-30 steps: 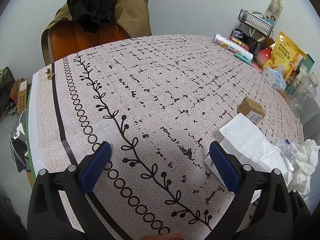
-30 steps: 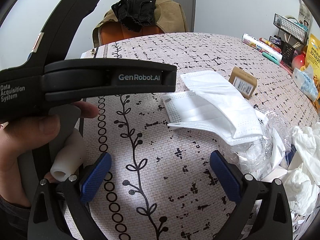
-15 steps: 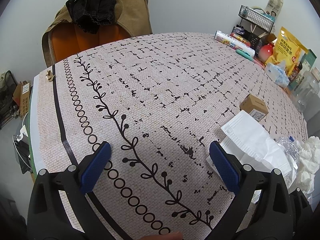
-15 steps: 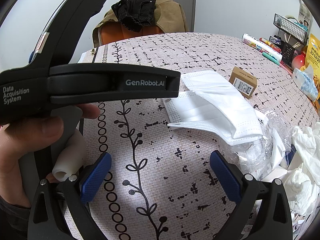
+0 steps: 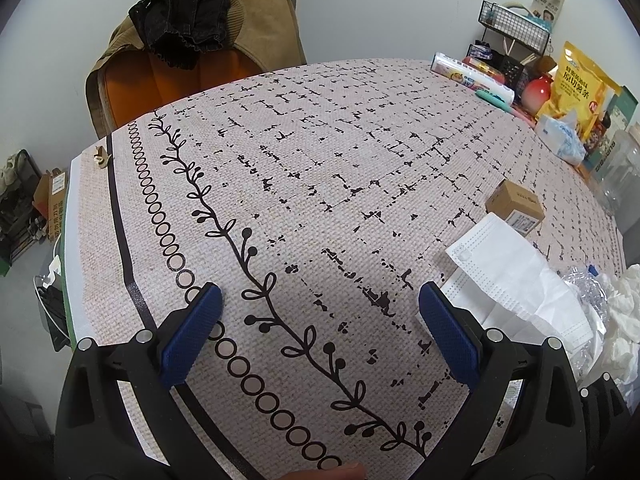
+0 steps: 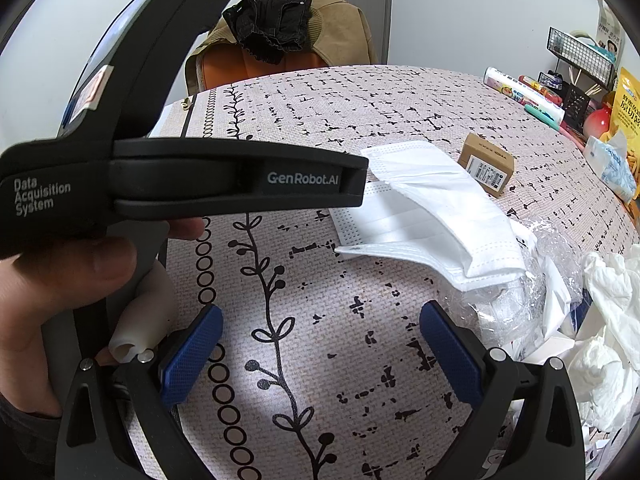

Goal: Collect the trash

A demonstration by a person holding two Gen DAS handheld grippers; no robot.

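White face masks (image 6: 432, 216) (image 5: 516, 276) lie on the patterned tablecloth, next to crumpled clear plastic (image 6: 516, 292) and white tissues (image 6: 608, 320) (image 5: 624, 312). A small brown cardboard box (image 6: 486, 164) (image 5: 516, 202) sits just beyond the masks. My left gripper (image 5: 318, 332) hovers open over bare cloth, left of the masks. My right gripper (image 6: 320, 344) is open above the cloth, the trash pile ahead and to its right. In the right wrist view the left gripper's black body (image 6: 192, 178) crosses the picture, held by a hand (image 6: 60, 280).
A chair (image 5: 192, 64) draped with a tan jacket and black clothes stands at the table's far side. Along the right edge are a wire rack (image 5: 516, 24), a yellow snack bag (image 5: 580, 80), a tissue pack (image 5: 560, 136) and a roll (image 5: 472, 76). Boxes sit on the floor at left (image 5: 52, 200).
The left gripper has swung slightly right and forward: its body reaches further across the right wrist view. Both grippers stay open; the trash has not moved.
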